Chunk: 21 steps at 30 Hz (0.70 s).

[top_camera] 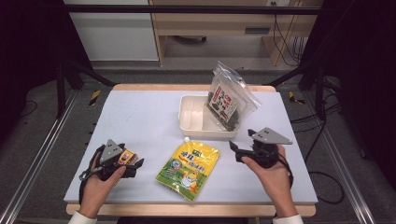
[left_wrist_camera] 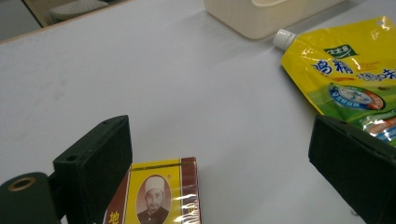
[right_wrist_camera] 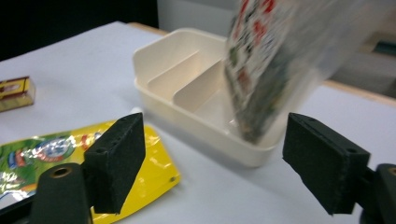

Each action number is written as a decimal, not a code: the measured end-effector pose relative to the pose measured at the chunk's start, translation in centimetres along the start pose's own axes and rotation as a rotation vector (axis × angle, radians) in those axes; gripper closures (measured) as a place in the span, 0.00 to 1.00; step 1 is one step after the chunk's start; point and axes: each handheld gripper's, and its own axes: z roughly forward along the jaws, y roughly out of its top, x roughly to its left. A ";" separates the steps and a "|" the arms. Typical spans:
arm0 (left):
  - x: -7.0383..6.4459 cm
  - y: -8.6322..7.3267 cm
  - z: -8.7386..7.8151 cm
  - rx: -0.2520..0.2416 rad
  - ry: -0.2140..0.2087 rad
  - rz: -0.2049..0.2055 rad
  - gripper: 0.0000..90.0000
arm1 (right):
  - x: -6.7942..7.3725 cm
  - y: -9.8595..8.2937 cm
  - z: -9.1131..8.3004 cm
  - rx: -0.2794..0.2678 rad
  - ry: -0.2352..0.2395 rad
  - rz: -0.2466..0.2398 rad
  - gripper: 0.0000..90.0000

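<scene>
Even overhead light; dark surroundings; clear bag (right_wrist_camera: pixel 280 60) blurred; pouch (left_wrist_camera: pixel 355 79) glary.

glossy yellow pouch (top_camera: pixel 188 169), cellophane-wrapped box (left_wrist_camera: pixel 159 196), smooth plastic tray (top_camera: pixel 191 112)

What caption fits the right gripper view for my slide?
Open right tool faces the cream divided tray holding an upright clear bag; yellow spouted pouch lies beside it.
</scene>
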 end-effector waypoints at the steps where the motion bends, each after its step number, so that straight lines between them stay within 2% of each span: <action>1: -0.1 0.0 -0.1 -0.002 0.001 -0.001 0.07 | 0.3 -0.4 0.6 0.003 0.006 0.004 0.30; 3: -0.4 0.1 -0.2 -0.009 0.002 -0.007 0.07 | 0.8 -1.2 1.7 0.004 0.026 0.031 0.33; 5: -0.8 0.2 -0.2 -0.014 0.001 -0.009 0.07 | 1.1 -1.9 2.4 0.029 0.037 0.046 0.36; 9: -1.3 0.3 -0.3 -0.019 0.016 -0.021 0.07 | 1.7 -3.0 3.3 0.075 0.048 0.036 0.42; 13: -1.9 0.3 -0.3 -0.008 -0.007 -0.045 0.07 | 2.4 -3.7 4.0 0.109 0.052 0.025 0.46; 21: -4.2 0.3 0.2 0.022 -0.047 0.026 0.07 | 3.3 -4.0 5.3 0.174 0.074 0.019 0.50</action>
